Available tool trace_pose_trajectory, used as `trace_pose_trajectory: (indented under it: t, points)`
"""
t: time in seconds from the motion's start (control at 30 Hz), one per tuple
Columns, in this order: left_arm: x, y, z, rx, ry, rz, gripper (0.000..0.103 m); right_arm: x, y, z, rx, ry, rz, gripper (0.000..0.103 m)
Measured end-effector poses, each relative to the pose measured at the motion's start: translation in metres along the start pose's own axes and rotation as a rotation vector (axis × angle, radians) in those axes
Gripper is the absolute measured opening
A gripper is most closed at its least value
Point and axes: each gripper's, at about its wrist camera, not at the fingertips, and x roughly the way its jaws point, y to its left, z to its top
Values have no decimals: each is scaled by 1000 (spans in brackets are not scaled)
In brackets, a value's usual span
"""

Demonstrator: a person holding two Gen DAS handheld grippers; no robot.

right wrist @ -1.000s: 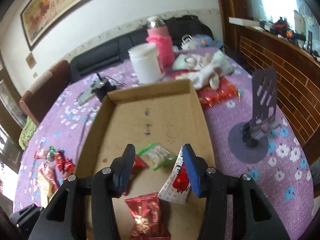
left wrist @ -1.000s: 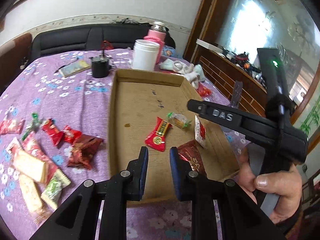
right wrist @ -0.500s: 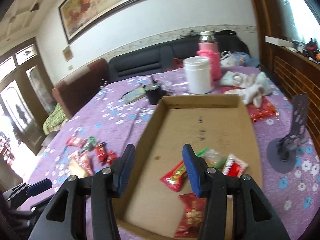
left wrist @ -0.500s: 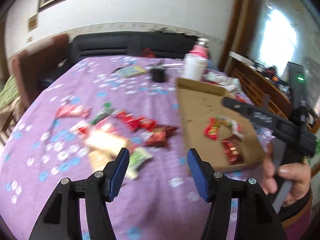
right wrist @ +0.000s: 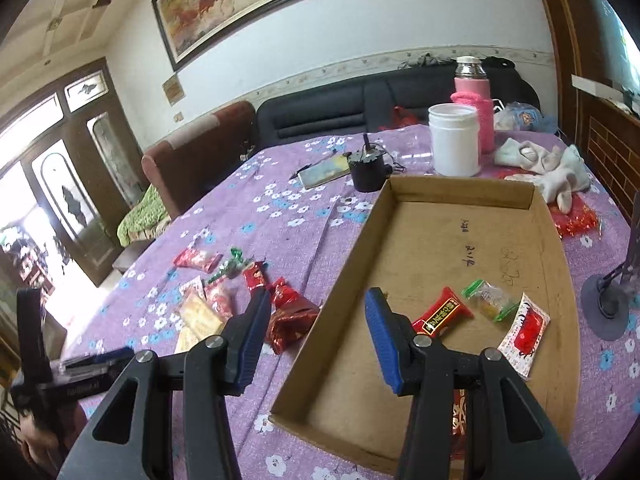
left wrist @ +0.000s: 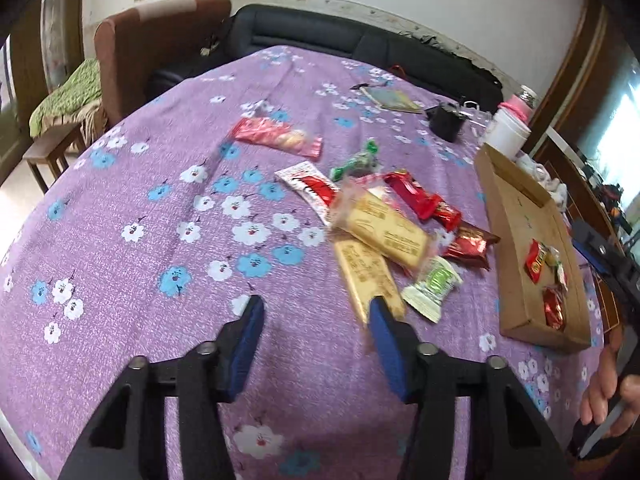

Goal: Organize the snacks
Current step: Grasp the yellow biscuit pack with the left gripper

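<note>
The left gripper [left wrist: 316, 332] hangs over the purple flowered tablecloth [left wrist: 160, 216] to the left of the cardboard box [left wrist: 520, 320], its blue-padded jaws partly apart and closing, with only bare cloth between them; its right pad sits just in front of the nearer tan biscuit pack [left wrist: 366, 276]. The right gripper [right wrist: 316, 328] is poised over the near left corner of the cardboard box, its jaws part open and gripping nothing, one pad outside the left wall and the other inside it. Inside the box, near its front, lie a red bar wrapper [right wrist: 440, 314], a clear green-ended candy [right wrist: 490, 300] and a white sachet with a red print [right wrist: 524, 330], close together; a dark red pack [left wrist: 554, 308] lies nearer the front wall, half hidden behind the right gripper's arm in the right wrist view. Left of the box, the loose snacks lie in a cluster on the cloth: a green-and-white pack [left wrist: 434, 284] next to the nearer biscuit pack, a second tan biscuit pack [left wrist: 384, 228] overlapping it, a crumpled dark red bag [left wrist: 470, 246] closest to the box wall, then two red bars [left wrist: 422, 200], a white-and-red sachet [left wrist: 310, 188], a green twisted candy [left wrist: 358, 162] and, farthest from the box, a long pink-red pack [left wrist: 276, 138]. Beyond the box's far wall stand a white jar [right wrist: 454, 140] and a pink flask [right wrist: 472, 100]; a small black device [right wrist: 368, 170] and a flat booklet [right wrist: 324, 172] lie off its far left corner, and pale cloths [right wrist: 548, 168] off its far right corner.
</note>
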Motion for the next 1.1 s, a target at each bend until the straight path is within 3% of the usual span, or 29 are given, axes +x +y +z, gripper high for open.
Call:
trace_pose_trajectory:
  t: [0.17,0.37,0.53,0.67,0.83,0.9,1.1]
  points:
    - [19,-6,6,-20,45,-29,53,0,8,-2,-19,0,3,48]
    - [42,-34,10,39,61,-8,53,1,10,-3,-25,7,14,48]
    - [47,-44,13,94,16,31,37,5,14,-6,-40,20,21,48]
    - [41,-27,11,106,-6,57,35,7,19,-8,-63,28,30,48]
    - [28,21,11,77,-48,125,35,12,29,-13,-104,49,56,48]
    - [28,39,14,31,-47,91,36,18,39,-17,-134,71,88,48]
    - [32,50,17,5,-80,97,39,38,88,-28,-255,189,165,48]
